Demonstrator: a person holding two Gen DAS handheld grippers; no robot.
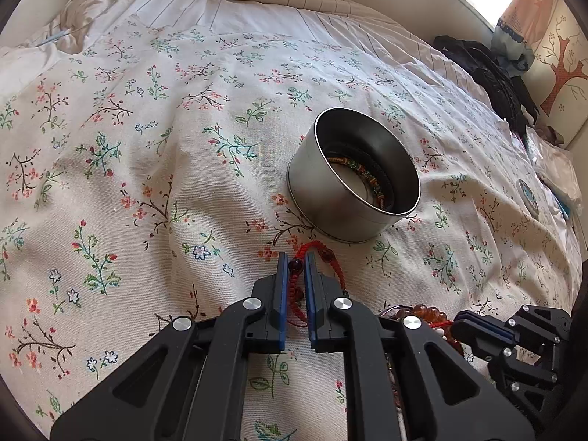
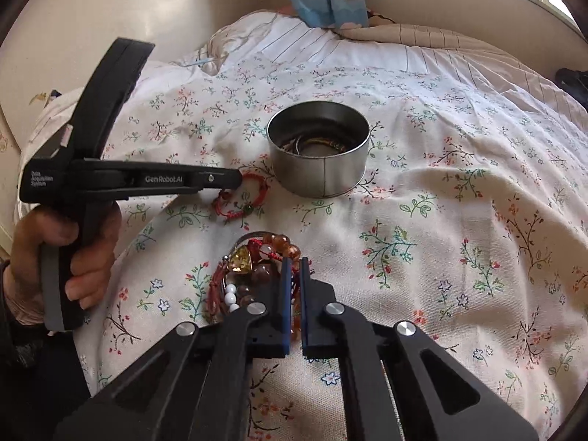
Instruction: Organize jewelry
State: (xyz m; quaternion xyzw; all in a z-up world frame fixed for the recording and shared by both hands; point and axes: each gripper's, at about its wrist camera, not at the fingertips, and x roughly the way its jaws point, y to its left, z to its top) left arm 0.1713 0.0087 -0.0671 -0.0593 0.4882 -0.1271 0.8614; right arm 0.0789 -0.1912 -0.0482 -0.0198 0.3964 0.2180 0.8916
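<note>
Left wrist view: round metal tin (image 1: 352, 180) seen on floral bedspread (image 1: 147, 147), bracelets coiled inside. Dark clothes (image 1: 488, 84) lay at far right bed edge. Left gripper (image 1: 296, 261) was clamped on red cord bracelet (image 1: 312, 257), just before tin. Right wrist view alone showed hand (image 2: 62, 250) on left handle, also bracelet pile (image 2: 250, 275). Right gripper (image 2: 295, 262) was pinched on amber bead bracelet (image 2: 283, 240) in pile.

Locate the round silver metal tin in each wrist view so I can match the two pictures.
Left wrist view: the round silver metal tin sits right of centre on the floral bedspread, just beyond the red braided cord bracelet.
Right wrist view: the tin sits above centre, right of that bracelet.
Shared landmark: the red bracelet beside the tin.
</note>
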